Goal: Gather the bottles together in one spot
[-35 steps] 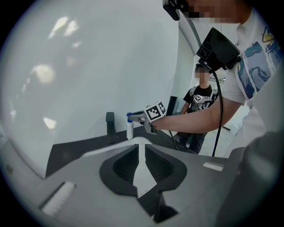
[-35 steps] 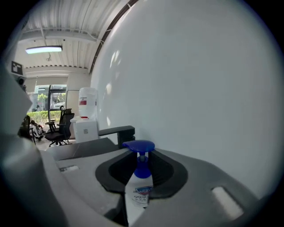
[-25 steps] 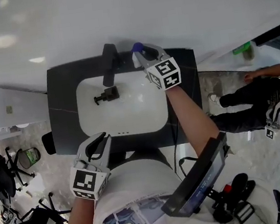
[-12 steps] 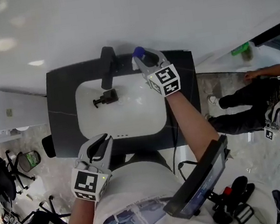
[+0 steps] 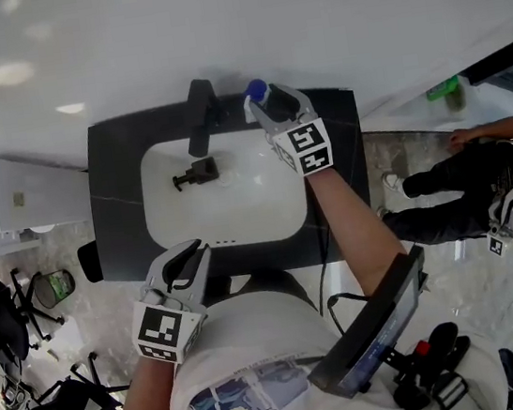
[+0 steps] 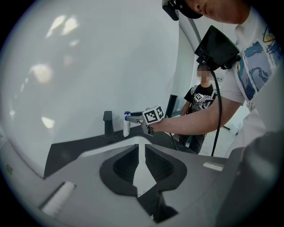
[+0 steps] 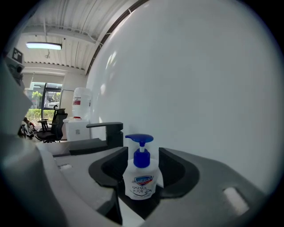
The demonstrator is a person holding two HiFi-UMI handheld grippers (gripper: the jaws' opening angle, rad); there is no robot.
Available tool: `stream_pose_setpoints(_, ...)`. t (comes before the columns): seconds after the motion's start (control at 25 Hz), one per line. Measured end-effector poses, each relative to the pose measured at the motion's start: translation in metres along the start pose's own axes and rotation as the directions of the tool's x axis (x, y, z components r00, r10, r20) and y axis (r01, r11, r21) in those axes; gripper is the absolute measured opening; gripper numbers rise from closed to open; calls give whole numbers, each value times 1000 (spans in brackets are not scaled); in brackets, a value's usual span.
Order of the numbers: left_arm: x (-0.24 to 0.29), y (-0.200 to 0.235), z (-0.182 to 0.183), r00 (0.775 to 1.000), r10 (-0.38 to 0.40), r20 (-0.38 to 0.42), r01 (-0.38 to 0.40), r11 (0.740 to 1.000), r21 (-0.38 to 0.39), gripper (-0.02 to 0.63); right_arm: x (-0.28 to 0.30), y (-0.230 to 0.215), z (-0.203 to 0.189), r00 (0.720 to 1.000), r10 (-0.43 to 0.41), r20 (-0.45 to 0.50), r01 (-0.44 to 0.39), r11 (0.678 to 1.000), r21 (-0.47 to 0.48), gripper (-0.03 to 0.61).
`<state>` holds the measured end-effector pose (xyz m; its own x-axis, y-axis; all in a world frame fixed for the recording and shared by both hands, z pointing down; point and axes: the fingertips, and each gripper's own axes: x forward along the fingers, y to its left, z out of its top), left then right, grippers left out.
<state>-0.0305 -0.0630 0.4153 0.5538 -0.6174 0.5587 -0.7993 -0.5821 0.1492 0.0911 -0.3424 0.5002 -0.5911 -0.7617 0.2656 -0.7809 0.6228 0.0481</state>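
From the head view, the right gripper (image 5: pixel 266 103) reaches to the far rim of the sink (image 5: pixel 238 207). Only the blue cap of the bottle (image 5: pixel 255 88) shows, just past its fingertips. The faucet (image 5: pixel 201 117) stands just to the left of those fingers. A small black part (image 5: pixel 195 173) lies in the basin, short of the fingers and off to their left. The left gripper (image 5: pixel 188 254) hangs at the near edge of the counter (image 5: pixel 110 172), well apart from the bottle, its fingers meeting at the tips.

The left gripper view confirms this: its fingers are drawn together to a thin slit with nothing in it. Far ahead of them, it gives the side-on look the head view lacks. The bottle's white body stands upright on the counter beside the faucet, with the right gripper's tips around it. A second person (image 6: pixel 199 111) stands behind.

The right gripper view alone shows the label and pump head up close. The bottle stands between the fingers, which have just been opening. They are now spread on either side and are not pinching it. The faucet rises just beyond the left finger.
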Motion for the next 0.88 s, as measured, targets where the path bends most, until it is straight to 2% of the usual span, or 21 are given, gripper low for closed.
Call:
stream_pose_setpoints(0.28, 6, -5, -1, 999, -49, -11, 50, 997, 63, 48, -32, 0, -13, 997, -57, -56, 56, 998, -17, 206)
stream_pose_setpoints(0.52, 1, -13, 6, 996, -85, 19, 85, 996, 15, 48, -56, 36, -23, 995, -35, -96, 33, 999, -20, 197)
stream_pose_setpoints(0.68, -2, -4, 1, 998, -69, 12, 69, 998, 6, 48, -59, 56, -23, 994, -23, -108, 21, 1000, -13, 190)
stream_pose_setpoints(0.88, -6, -11, -6, 995, -95, 11, 95, 995, 12, 48, -76, 72, -18, 994, -15, -108, 15, 1000, 0, 190)
